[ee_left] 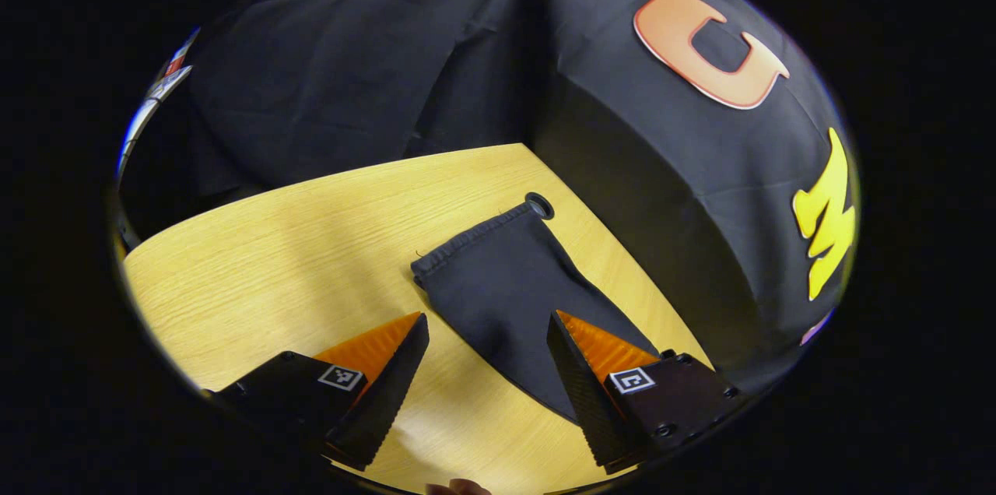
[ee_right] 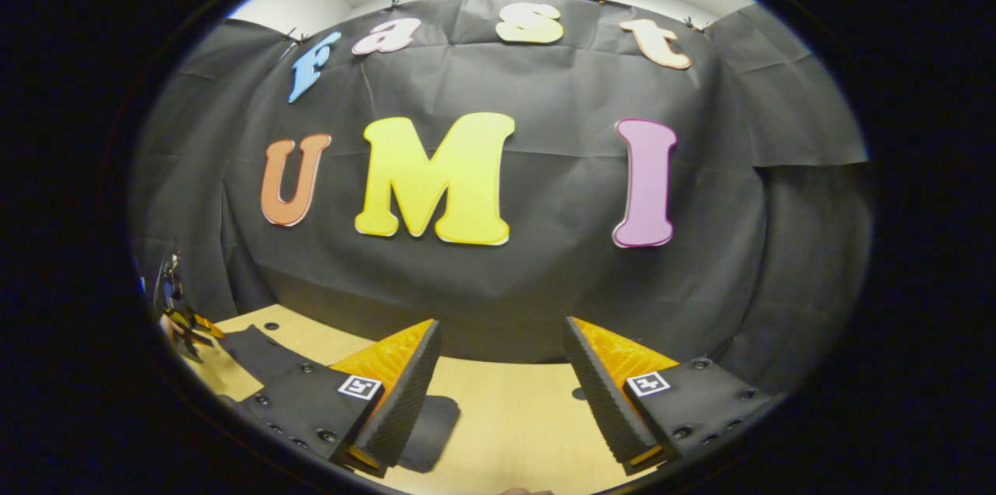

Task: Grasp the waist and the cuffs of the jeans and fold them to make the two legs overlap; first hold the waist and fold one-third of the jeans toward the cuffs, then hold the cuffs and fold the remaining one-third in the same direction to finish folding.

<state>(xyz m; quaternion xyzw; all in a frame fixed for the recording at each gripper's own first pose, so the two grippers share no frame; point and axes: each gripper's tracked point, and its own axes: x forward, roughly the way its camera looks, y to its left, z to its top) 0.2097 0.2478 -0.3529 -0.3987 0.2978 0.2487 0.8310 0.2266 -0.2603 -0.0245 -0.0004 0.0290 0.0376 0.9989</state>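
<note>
jeans [ee_left: 506,293] ahead between parted left jaws

dim booth, soft overhead light, strong fisheye warp at edges

left gripper [ee_left: 488,324] showing ridged wedge fingers, square coded tags, right gripper [ee_right: 502,335] bearing screwed black mounting plates

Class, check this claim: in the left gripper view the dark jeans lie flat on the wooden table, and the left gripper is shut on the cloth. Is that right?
Not quite. In the left gripper view the left gripper is open, its fingers spread apart above the cloth and gripping nothing. The rest holds: the dark jeans lie flat on the wooden table.
</note>
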